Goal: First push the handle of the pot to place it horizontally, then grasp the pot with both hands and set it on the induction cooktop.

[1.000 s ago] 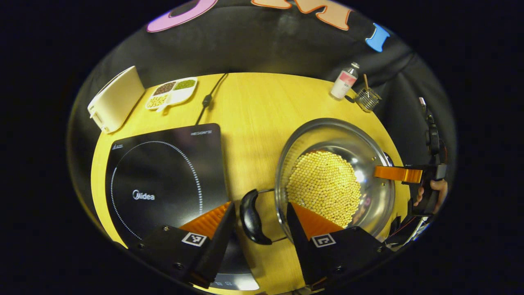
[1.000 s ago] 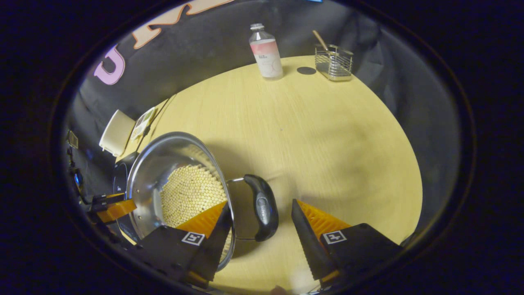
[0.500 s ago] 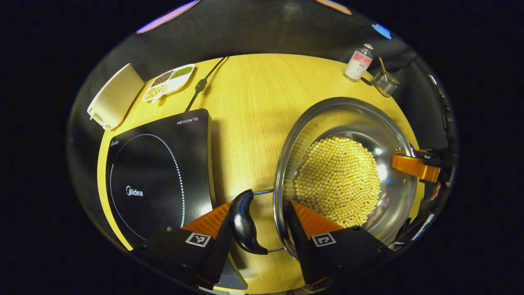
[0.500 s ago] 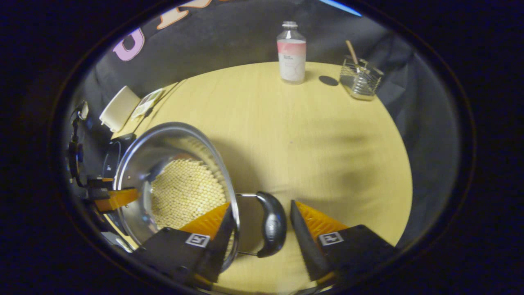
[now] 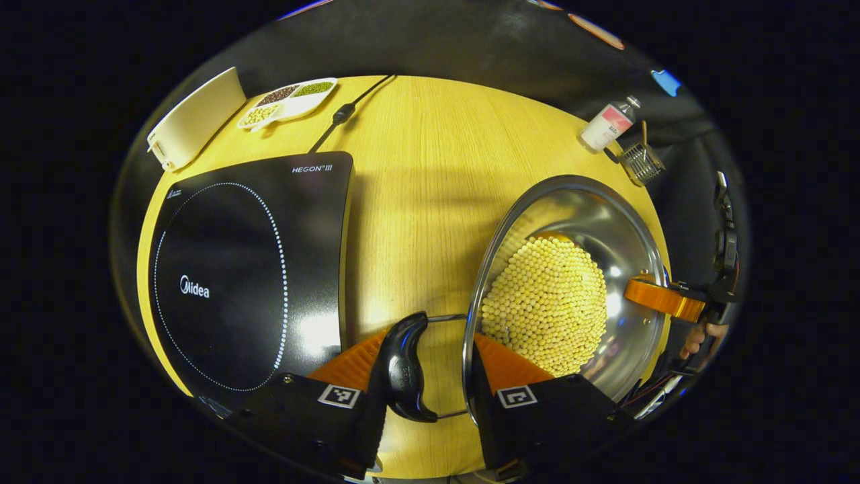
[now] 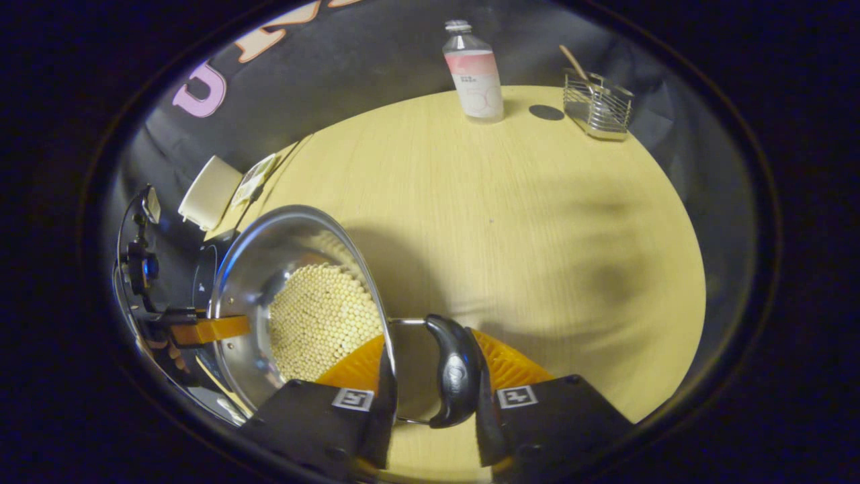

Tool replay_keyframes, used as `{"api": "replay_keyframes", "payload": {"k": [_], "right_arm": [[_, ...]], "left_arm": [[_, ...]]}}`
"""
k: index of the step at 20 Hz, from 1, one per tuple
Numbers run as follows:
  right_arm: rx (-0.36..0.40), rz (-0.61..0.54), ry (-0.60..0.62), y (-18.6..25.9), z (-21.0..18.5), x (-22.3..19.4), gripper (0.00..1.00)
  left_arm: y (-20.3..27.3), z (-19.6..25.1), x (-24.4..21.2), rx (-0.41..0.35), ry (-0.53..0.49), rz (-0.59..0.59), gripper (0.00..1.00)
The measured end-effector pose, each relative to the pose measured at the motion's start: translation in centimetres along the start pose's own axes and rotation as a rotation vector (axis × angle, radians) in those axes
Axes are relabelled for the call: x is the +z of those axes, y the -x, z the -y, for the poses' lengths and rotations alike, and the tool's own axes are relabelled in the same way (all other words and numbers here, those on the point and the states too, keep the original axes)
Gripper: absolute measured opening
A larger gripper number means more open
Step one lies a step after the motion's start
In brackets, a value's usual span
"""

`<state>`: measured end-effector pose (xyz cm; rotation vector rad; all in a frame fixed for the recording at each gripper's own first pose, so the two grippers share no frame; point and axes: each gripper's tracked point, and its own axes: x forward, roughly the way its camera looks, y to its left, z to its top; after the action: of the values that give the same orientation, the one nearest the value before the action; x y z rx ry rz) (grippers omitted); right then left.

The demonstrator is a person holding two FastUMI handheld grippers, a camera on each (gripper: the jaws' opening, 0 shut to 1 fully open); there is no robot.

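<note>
Steel pot (image 5: 625,222) of yellow beads, right of black cooktop (image 5: 248,269)

A bottle (image 6: 474,74), wire holder (image 6: 598,104), white box (image 5: 195,119) and divided dish (image 5: 287,103) rest on the table (image 6: 537,222).

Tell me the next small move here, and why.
Probably a small level lift: the left gripper and right gripper each look clamped across a handle and the rim of the pot, which holds beans and is not yet on the cooktop.

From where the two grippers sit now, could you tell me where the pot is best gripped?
Grip the pot by its two black side handles, one gripper from each side. Both stand out level from the rim, and each gripper's fingers already straddle one.
</note>
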<state>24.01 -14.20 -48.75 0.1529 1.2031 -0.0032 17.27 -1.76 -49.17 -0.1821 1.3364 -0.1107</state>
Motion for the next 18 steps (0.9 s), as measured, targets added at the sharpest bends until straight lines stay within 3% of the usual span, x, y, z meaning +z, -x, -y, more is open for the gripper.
{"api": "replay_keyframes", "payload": {"k": [1,5,6,9,10,18], "right_arm": [[0.007,0.002,-0.009,0.3,-0.1,-0.1,0.45],[0.029,0.013,-0.030,1.7,-1.3,-0.8,0.45],[0.034,0.017,-0.033,1.8,-1.6,-0.8,0.51],[0.055,0.029,-0.037,2.7,-3.1,-0.5,0.51],[0.062,0.030,-0.033,2.9,-3.7,-0.5,0.45],[0.097,0.029,-0.023,3.0,-9.3,-1.6,0.45]], "left_arm": [[0.3,0.1,0.2,-0.002,0.006,0.005,0.59],[1.3,-0.8,1.5,0.011,-0.018,0.029,0.60],[1.6,-1.0,1.8,0.014,-0.016,0.034,0.60],[2.9,-1.4,2.2,0.031,-0.024,0.058,0.58],[3.3,-1.8,2.3,0.038,-0.023,0.058,0.60],[4.6,-2.2,2.5,0.059,-0.008,0.073,0.58]]}}
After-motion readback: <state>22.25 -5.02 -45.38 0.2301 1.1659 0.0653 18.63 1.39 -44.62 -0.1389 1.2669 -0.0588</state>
